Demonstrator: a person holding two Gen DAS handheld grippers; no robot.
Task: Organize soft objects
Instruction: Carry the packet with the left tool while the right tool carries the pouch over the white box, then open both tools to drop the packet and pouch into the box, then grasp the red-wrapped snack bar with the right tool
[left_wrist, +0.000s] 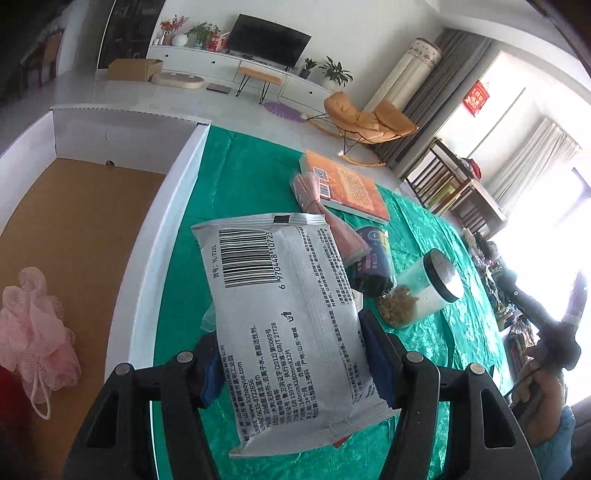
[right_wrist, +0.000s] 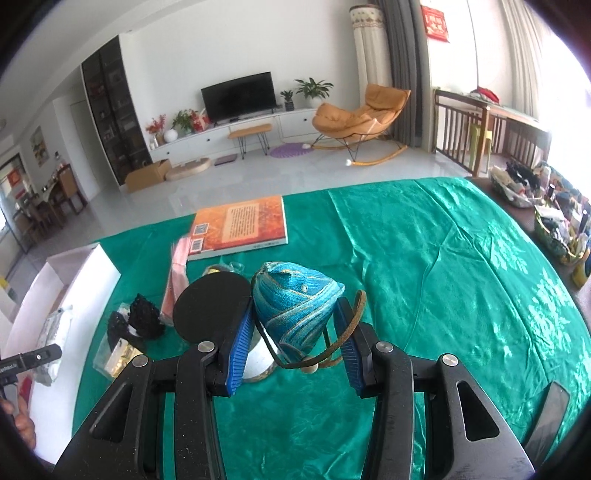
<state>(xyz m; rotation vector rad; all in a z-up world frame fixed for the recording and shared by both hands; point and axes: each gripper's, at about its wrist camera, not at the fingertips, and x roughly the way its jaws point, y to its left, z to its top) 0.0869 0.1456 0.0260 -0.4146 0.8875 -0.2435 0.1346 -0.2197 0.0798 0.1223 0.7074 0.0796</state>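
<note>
In the left wrist view, the box (left_wrist: 110, 155) fills the left of the frame with the puff (left_wrist: 33, 328) inside at lower left. The wipes pack (left_wrist: 291, 325) sits centre, between the left claw's (left_wrist: 291, 365) pads. Behind it, toward upper right, lie the book (left_wrist: 351, 188) and the jar (left_wrist: 424, 291) on the surface (left_wrist: 240, 177). In the right wrist view, the pouch (right_wrist: 295, 310) sits centre, in the right claw (right_wrist: 295, 350).

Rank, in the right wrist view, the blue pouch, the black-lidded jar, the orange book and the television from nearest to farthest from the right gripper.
1. Blue pouch: between the fingers of the right gripper, held.
2. Black-lidded jar: just left of the fingers, lying on the green cloth.
3. Orange book: beyond the jar, toward the table's far edge.
4. Television: against the far wall.
</note>
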